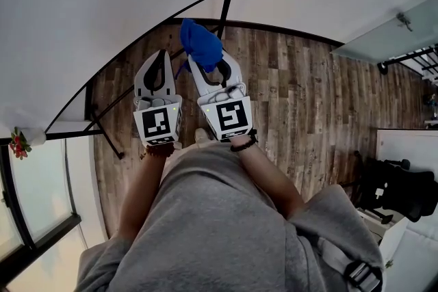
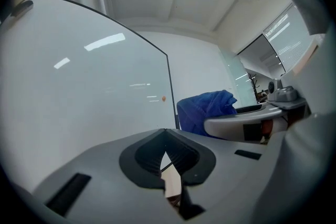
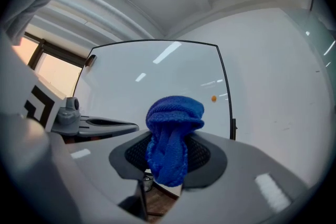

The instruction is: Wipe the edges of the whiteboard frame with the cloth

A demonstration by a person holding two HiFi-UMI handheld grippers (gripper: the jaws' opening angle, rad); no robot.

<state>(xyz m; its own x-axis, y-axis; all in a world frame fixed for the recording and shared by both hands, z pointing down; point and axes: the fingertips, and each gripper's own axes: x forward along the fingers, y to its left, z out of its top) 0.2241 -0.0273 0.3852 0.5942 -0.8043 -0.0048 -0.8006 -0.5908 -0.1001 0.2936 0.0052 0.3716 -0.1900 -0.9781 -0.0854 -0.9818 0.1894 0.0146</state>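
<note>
The whiteboard (image 1: 75, 24) stands in front of me, and its thin black frame (image 1: 140, 41) curves past both grippers. A bunched blue cloth (image 1: 200, 44) is clamped in my right gripper (image 1: 207, 63), which is shut on it; in the right gripper view the cloth (image 3: 170, 134) hangs between the pads before the board (image 3: 152, 76) and its right frame edge (image 3: 227, 86). My left gripper (image 1: 163, 55) is beside it on the left, shut and empty. In the left gripper view its jaws (image 2: 166, 135) meet, with the cloth (image 2: 205, 110) to their right near the frame edge (image 2: 170, 92).
Black stand legs (image 1: 106, 133) of the board cross the wooden floor (image 1: 301, 92). A small orange magnet (image 3: 213, 98) sits on the board. A window (image 1: 34, 195) is at lower left, a glass partition (image 1: 390, 37) and dark objects (image 1: 400, 188) at right.
</note>
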